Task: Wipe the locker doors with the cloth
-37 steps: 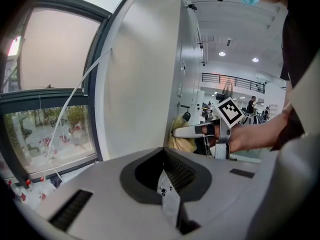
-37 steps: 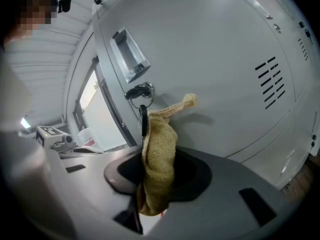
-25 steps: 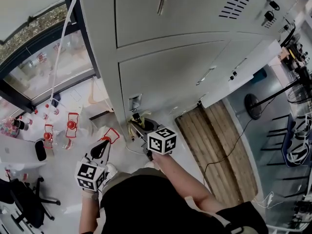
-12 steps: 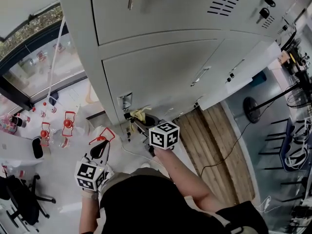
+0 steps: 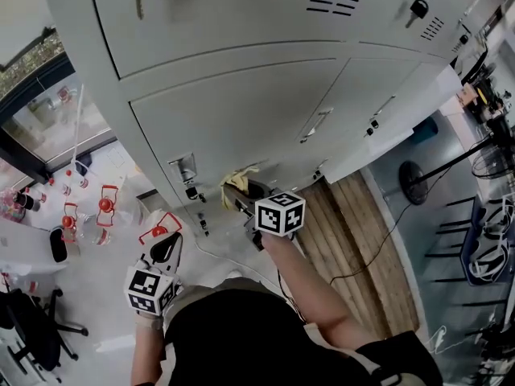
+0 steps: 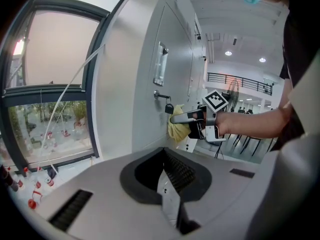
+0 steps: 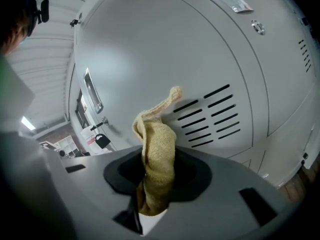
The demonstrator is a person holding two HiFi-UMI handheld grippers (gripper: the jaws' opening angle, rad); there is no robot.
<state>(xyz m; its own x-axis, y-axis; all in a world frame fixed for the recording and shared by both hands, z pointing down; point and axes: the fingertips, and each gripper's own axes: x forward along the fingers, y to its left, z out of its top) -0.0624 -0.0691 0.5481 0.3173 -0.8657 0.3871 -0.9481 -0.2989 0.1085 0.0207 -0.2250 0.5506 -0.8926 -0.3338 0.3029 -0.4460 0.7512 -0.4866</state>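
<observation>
Grey locker doors [image 5: 241, 111] fill the top of the head view. My right gripper [image 5: 238, 198] is shut on a yellow cloth [image 5: 239, 177], which it holds close to the lower door, right of a latch with a padlock [image 5: 187, 171]. In the right gripper view the cloth [image 7: 155, 154] stands up from the shut jaws [image 7: 148, 207] in front of the door's vent slots [image 7: 210, 115]. My left gripper [image 5: 165, 246] hangs low beside the person's body, shut and holding nothing. The left gripper view shows the right gripper [image 6: 186, 118] and the cloth [image 6: 176, 129] at the locker.
One locker door [image 5: 402, 107] stands open at the right, above a wooden floor strip [image 5: 358, 240]. A fan base [image 5: 417, 172] and a cable lie farther right. Red-and-white items [image 5: 105, 209] sit on the floor at the left by the window. A black chair [image 5: 36, 328] is at the bottom left.
My right gripper has carried the cloth to the right along the lower door, away from the latch. The head view has swung with it. The left gripper has stayed put.
</observation>
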